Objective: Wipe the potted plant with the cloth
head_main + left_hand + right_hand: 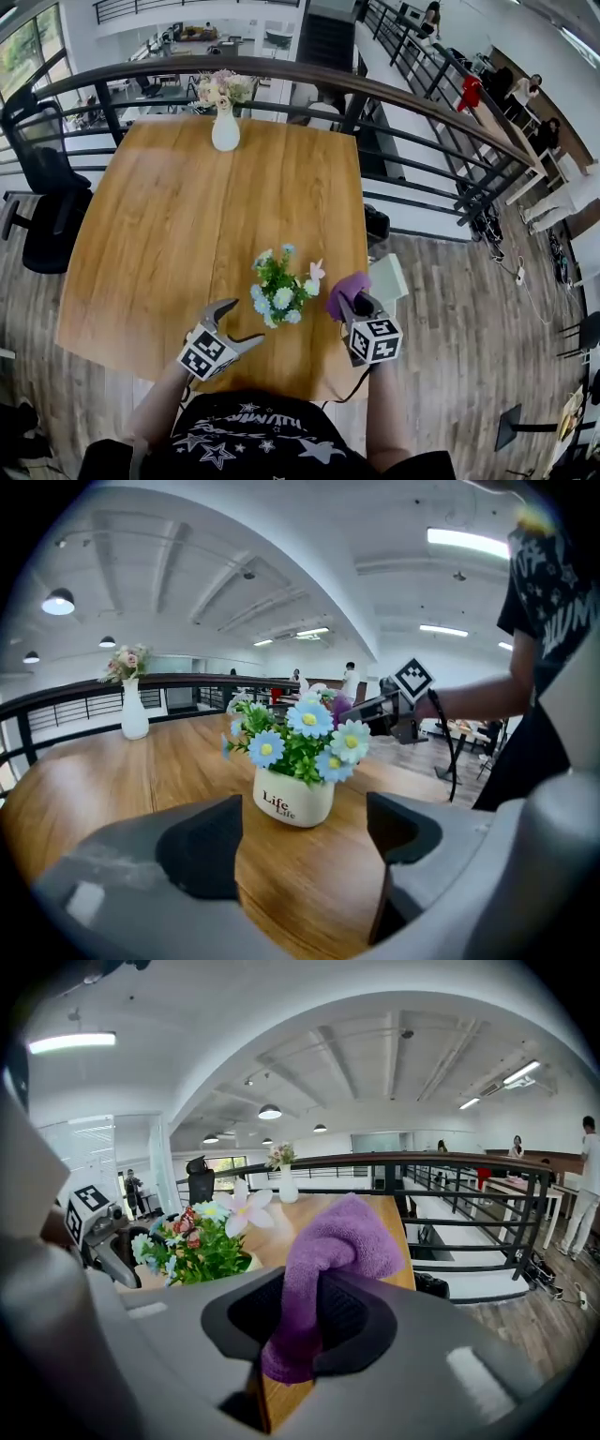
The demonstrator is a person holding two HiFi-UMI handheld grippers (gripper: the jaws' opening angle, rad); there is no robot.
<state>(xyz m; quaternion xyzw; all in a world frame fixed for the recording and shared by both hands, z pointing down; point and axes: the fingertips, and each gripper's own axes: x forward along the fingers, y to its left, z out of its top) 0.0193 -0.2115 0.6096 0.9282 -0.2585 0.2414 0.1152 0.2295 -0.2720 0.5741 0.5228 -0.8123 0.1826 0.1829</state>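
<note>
Potted plant [293, 761] stands just beyond the open, empty jaws of the left gripper [300, 841]; right gripper [300, 1326] clamps cloth [342, 1232].

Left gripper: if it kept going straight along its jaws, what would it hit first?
Most likely the potted plant, at its white pot, which sits centred ahead of the left gripper. Its jaws stand open, and only bare table lies between. Depth is hard to judge.
</note>
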